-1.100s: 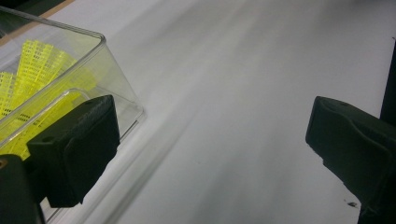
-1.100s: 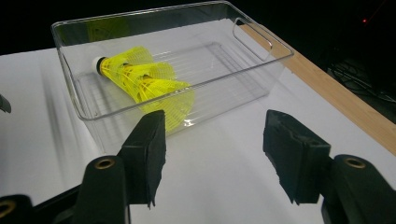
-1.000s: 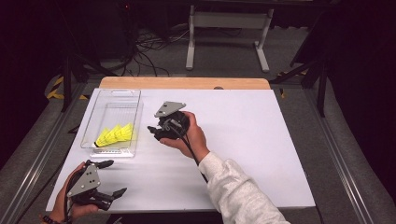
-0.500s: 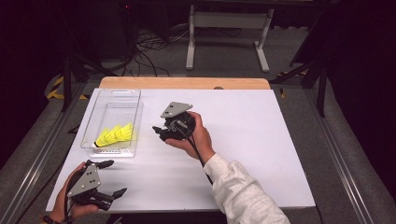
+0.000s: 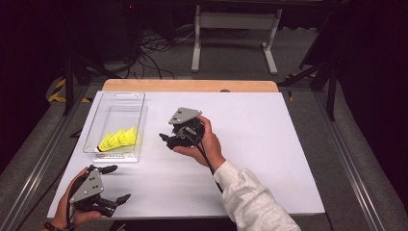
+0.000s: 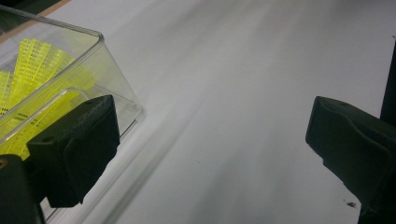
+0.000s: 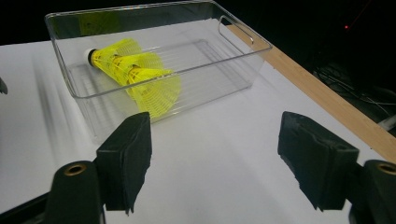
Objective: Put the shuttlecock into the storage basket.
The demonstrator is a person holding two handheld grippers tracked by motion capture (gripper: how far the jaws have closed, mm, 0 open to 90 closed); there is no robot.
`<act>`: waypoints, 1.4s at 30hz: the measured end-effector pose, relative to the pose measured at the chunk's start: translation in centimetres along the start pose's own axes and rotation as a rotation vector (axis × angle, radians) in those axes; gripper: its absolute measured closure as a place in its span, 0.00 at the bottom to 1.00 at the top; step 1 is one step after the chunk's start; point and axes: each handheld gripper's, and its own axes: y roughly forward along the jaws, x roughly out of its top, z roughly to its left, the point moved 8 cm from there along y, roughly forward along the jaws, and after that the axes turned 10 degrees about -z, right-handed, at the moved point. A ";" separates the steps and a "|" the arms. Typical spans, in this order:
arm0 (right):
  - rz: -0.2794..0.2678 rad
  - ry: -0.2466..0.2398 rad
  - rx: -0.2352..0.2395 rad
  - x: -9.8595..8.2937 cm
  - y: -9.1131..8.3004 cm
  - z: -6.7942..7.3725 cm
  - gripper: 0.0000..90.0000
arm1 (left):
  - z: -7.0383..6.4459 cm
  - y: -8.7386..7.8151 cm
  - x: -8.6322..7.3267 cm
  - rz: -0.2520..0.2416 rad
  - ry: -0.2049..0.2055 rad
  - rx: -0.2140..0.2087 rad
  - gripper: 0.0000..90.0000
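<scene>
- Right gripper: held above the table just right of the bin, jaws well apart, nothing between them; in its own view it looks toward the bin.
- Left gripper: at the near left corner of the table, jaws apart and empty; in its own view one pad sits just beside the bin's near corner.
- Shuttlecocks: yellow, lying on their sides nested together at the near end of the clear bin; white cork tip points toward the end wall.
- Handling, judged: very light, so easily knocked or dragged. Mesh skirt is soft plastic and springy; a hard pinch would crush or flick it.
- Best hold: near the stiff cork end or the skirt's narrow neck, with a gentle close.
- Risk: nested pieces may lift together; bin walls limit approach, so entry from above looks safest.
</scene>
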 end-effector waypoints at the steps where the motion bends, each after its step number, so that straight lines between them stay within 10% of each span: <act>1: 0.002 -0.005 -0.003 -0.1 -0.1 0.0 0.26 | 0.0 0.0 0.0 0.000 0.000 0.000 0.04; 42: -0.023 -0.075 -0.109 -1.8 -4.9 -1.4 0.16 | 0.0 0.2 -0.1 0.006 -0.004 0.006 0.04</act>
